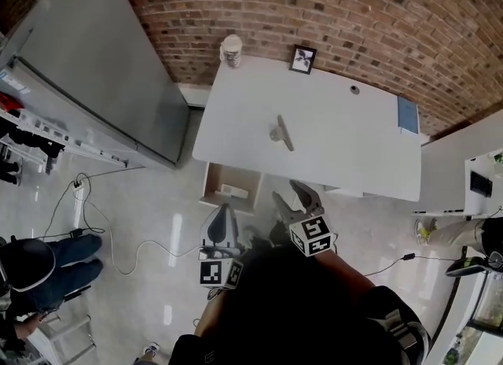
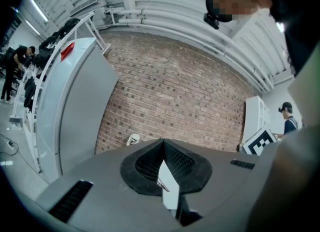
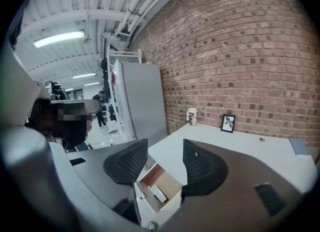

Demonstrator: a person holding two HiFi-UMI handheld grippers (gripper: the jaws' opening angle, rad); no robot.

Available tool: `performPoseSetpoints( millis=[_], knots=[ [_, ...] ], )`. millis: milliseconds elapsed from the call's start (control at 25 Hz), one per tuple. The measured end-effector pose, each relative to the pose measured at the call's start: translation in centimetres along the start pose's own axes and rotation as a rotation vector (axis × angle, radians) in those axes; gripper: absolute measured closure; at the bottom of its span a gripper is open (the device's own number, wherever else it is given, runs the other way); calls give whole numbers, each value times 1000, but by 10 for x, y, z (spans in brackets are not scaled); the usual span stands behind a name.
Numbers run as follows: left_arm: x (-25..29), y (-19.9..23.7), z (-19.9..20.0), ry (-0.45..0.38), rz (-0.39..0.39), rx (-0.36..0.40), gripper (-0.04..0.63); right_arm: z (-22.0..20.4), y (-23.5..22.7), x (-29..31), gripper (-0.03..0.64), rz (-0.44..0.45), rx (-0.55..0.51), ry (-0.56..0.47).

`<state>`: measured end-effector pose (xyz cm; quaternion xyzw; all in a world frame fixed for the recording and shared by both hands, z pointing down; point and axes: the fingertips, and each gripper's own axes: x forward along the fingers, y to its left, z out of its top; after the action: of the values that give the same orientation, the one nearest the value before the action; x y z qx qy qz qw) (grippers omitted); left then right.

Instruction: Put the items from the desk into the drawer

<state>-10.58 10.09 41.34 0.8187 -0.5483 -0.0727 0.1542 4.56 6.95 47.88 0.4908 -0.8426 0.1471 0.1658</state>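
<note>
Head view | left gripper (image 1: 223, 211) jaws together | right gripper (image 1: 285, 189) mesh-textured jaws apart, empty | open brown-lined drawer (image 1: 240, 176) holds small white box (image 1: 231, 191) | flat grey item (image 1: 280, 132) mid white desk (image 1: 346, 143) | cup (image 1: 231, 50), framed picture (image 1: 302, 59) against brick wall (image 1: 354, 17)

No readable text or numbers anywhere, print on the paper cup (image 1: 231, 50) too small.
</note>
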Motion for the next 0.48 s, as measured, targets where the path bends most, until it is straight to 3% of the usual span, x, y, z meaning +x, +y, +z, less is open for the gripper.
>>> performPoseSetpoints(
  millis=[480],
  knots=[
    [19, 5, -6, 22, -23, -8, 592, -31, -46, 41, 419, -68, 35, 87]
  ],
)
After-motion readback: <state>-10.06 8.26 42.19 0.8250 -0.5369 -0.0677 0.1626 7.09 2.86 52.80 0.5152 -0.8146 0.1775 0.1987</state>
